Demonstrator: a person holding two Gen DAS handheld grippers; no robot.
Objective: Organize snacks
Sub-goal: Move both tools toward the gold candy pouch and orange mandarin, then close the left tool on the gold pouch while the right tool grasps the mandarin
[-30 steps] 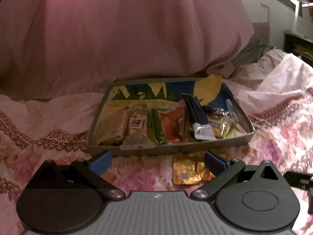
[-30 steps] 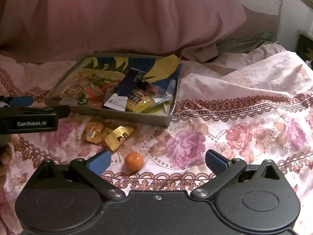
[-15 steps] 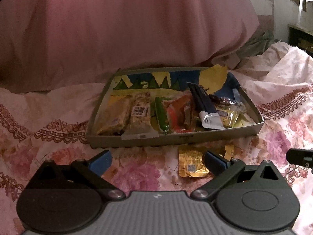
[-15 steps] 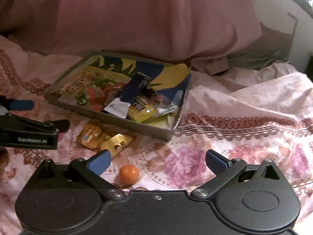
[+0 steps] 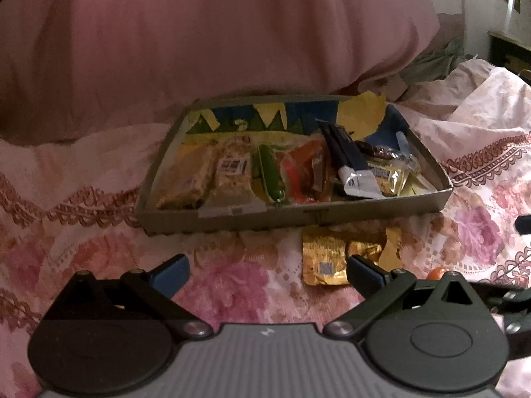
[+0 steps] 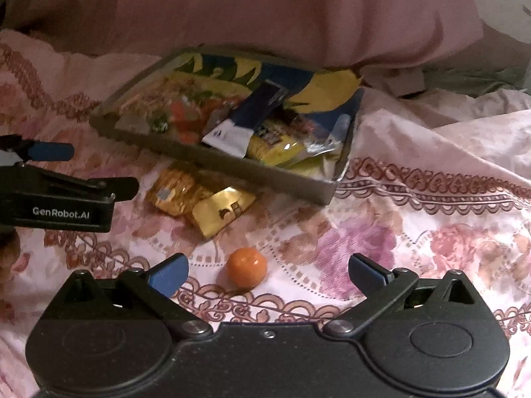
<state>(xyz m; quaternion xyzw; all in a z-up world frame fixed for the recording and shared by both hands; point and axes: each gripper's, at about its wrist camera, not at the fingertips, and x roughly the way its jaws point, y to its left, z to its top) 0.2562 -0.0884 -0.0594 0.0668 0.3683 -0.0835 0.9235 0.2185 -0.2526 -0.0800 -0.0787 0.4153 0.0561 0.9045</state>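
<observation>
A shallow cardboard tray (image 5: 298, 217) (image 6: 265, 175) on the floral bedspread holds several snack packets, among them a dark blue stick pack (image 5: 348, 159) (image 6: 252, 116). Two gold packets (image 5: 327, 260) (image 6: 199, 195) lie on the bedspread just in front of the tray. A small orange ball (image 6: 246, 267) (image 5: 438, 272) lies nearer me. My left gripper (image 5: 267, 273) is open and empty, short of the tray, its right finger beside the gold packets; it also shows in the right wrist view (image 6: 53, 152). My right gripper (image 6: 267, 273) is open and empty, with the orange ball between its fingers' line.
A large pink pillow (image 5: 215, 39) rises right behind the tray. Rumpled bedding (image 6: 448, 139) lies to the right of the tray. Dark furniture (image 5: 511, 53) stands at the far right.
Both grippers have drawn back and shifted slightly. In the right wrist view the orange ball now lies between the fingers. Both grippers stay open.
</observation>
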